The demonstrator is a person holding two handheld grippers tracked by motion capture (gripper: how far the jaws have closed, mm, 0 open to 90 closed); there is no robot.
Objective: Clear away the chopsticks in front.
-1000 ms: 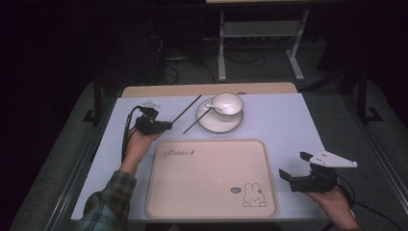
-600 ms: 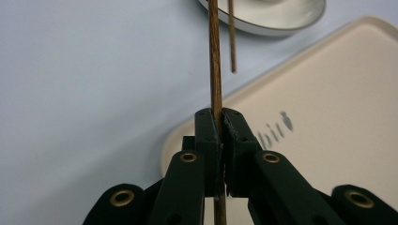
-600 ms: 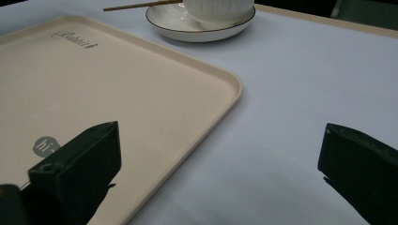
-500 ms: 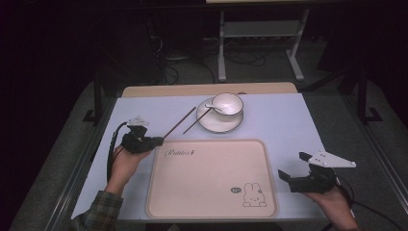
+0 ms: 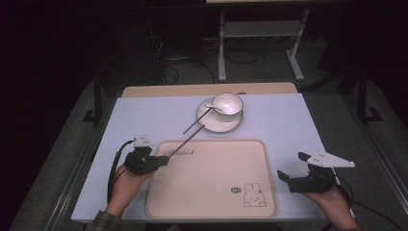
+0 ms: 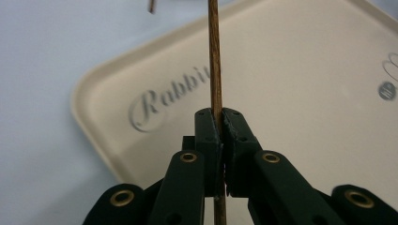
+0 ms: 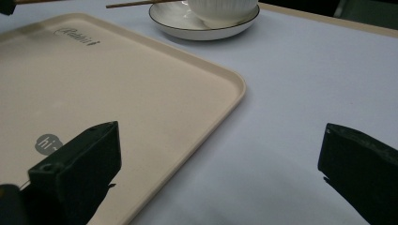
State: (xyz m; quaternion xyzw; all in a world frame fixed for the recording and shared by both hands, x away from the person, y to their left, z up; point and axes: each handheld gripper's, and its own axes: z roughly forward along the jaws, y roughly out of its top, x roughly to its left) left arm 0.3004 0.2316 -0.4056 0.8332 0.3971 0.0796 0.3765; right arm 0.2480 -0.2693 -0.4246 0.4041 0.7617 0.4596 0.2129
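at the lower left of the high view, our left gripper [image 5: 161, 161] has its matte black jaws pinched on a thin, round brown wooden chopstick [image 6: 215, 61], which slants over the upper-left corner of the smooth beige rounded plastic tray [image 5: 211, 211]. a second wooden chopstick [image 5: 197, 122] leans on the glossy white round saucer [image 5: 211, 126] under the ribbed white cup [image 5: 228, 103]. at lower right, our right gripper [image 5: 292, 169] holds its blocky jaws spread wide apart above the pale blue tabletop [image 5: 288, 120], pinching nothing.

Left tongs [image 5: 163, 160], held low in the left hand [image 5: 126, 185], are clamped tight; right tongs [image 5: 293, 168] rest with jaws spread wide apart.
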